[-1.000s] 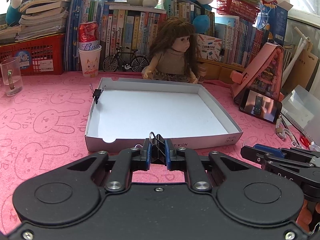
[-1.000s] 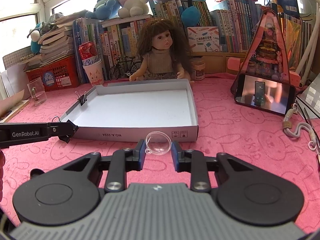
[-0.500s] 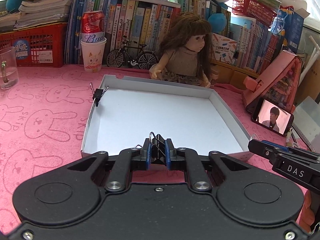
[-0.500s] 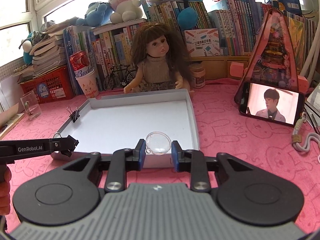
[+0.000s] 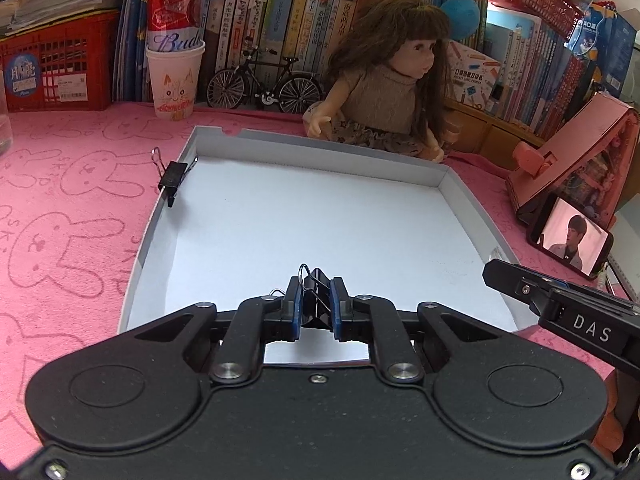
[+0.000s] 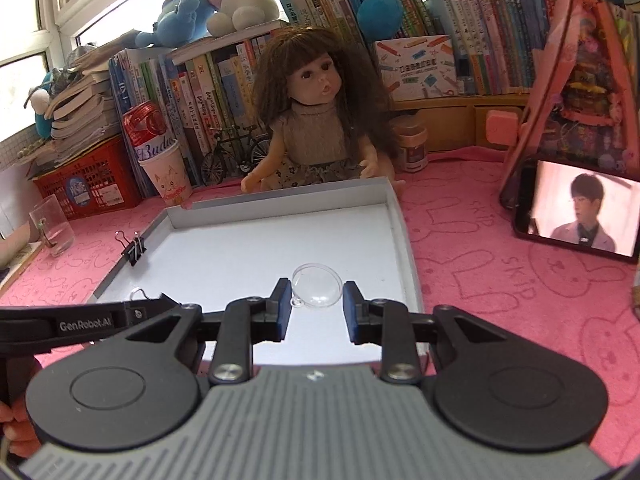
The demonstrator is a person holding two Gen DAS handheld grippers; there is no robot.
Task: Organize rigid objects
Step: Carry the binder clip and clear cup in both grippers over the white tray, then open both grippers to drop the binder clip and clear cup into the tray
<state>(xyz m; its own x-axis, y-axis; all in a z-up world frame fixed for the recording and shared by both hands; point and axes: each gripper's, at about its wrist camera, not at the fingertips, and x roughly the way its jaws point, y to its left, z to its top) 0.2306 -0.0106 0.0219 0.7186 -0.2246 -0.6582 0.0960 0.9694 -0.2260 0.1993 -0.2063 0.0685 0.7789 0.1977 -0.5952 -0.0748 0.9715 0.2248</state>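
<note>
- Left wrist view: my left tool (image 5: 315,309) is closed tight on a black clip (image 5: 317,298), its blue pads pressing the clip's sides, wire handles poking up and forward.
- The clip hangs over the near part of the white tray (image 5: 468,196), inside the near rim as far as I can judge.
- A second clip (image 5: 173,176) is already pinched onto the tray's left wall, handles sticking up.
- The tip of my right tool shows at the right edge, near the tray's right corner.
- I judge this to be the placing step: the clip is carried in but not yet let go. Next I would lower it to the tray floor and spread the fingers.
- Right wrist view: my right tool (image 6: 316,304) is open fairly wide, and a clear dome (image 6: 317,284) sits between the fingers.
- I see a gap between the right pad and the dome; whether the left pad touches it I cannot tell. It does not look gripped, and whether it rests on the tray floor I cannot tell either.
- The dome is small, round and transparent, with a tiny loop at its lower left edge.
- My left tool reaches in from the left, low over the tray's near left part.
- The pink worktop (image 6: 500,280) surrounds the tray; a doll (image 6: 316,120) sits behind it.
- Next here, I judge, is to draw the tool back without nudging the dome.
</note>
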